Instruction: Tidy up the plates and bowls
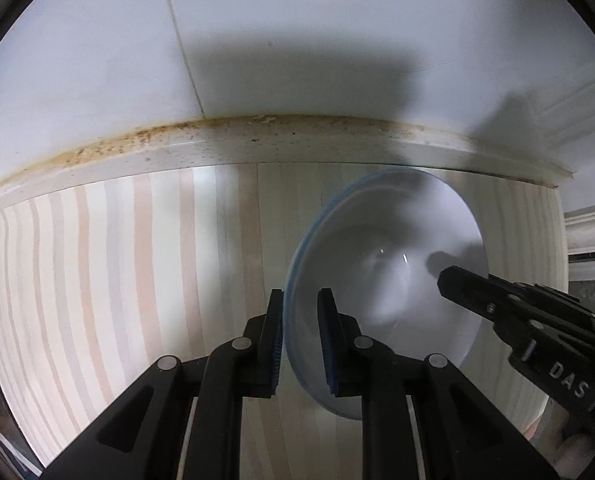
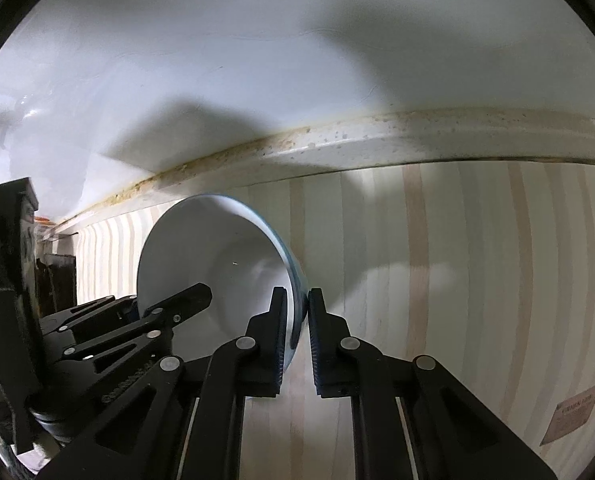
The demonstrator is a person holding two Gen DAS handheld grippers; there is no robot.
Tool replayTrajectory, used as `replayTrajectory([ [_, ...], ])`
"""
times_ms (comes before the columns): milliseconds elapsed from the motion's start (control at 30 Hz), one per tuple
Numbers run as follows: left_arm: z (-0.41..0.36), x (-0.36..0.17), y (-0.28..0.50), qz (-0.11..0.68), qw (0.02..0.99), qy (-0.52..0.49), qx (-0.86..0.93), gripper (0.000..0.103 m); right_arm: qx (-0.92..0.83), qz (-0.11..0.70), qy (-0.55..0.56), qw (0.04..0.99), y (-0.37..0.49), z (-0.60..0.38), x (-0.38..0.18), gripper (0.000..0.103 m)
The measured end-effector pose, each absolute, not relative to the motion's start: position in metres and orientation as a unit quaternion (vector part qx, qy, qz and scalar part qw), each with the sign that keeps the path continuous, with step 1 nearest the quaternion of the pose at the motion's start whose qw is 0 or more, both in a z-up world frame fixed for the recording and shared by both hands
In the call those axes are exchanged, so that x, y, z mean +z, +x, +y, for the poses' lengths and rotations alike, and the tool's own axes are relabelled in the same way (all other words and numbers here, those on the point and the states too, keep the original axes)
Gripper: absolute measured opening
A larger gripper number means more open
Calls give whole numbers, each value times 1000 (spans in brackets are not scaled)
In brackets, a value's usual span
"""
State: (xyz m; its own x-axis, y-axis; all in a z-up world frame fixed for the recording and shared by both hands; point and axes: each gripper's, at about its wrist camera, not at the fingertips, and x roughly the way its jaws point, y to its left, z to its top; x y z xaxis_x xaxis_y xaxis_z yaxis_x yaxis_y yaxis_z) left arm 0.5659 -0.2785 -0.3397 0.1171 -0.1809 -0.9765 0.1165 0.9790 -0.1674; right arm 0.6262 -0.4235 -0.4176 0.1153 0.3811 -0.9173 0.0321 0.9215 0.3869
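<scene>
A white bowl (image 1: pixel 397 240) with a thin blue rim line hangs tilted over a pale striped wooden counter (image 1: pixel 117 260). My left gripper (image 1: pixel 301 298) is shut on the bowl's left rim, one pad outside and one inside. In the right wrist view my right gripper (image 2: pixel 297 294) is shut on the opposite rim of the same bowl (image 2: pixel 217 248). Each gripper shows in the other's view: the right gripper (image 1: pixel 447 278) reaches in from the right, and the left gripper (image 2: pixel 199 294) from the left. The bowl's underside is hidden.
A white tiled wall (image 1: pixel 297 40) rises behind the counter, with a stained, speckled trim strip (image 1: pixel 217 140) along its foot. A brown label (image 2: pixel 573 416) is stuck to the counter at the right. White moulding (image 1: pixel 589 224) and dark clutter (image 2: pixel 57 280) sit at the edges.
</scene>
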Motion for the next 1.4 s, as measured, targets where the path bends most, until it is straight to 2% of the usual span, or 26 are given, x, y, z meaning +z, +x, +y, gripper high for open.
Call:
replayTrajectory([
  [333,-275,-298,511,635,763,-11,-120,15,125,639,167,741,581,-424,-378,12],
  [767,-267,-249,427,620,765,25,-171,15,123,619,184,754,469,-438,-312,12],
  [1067,-273,-258,375,629,752,41,-193,15,116,622,195,749,386,-444,-297,12],
  [1400,-295,-281,344,640,737,83,-201,15,98,649,214,723,334,-456,-330,12],
])
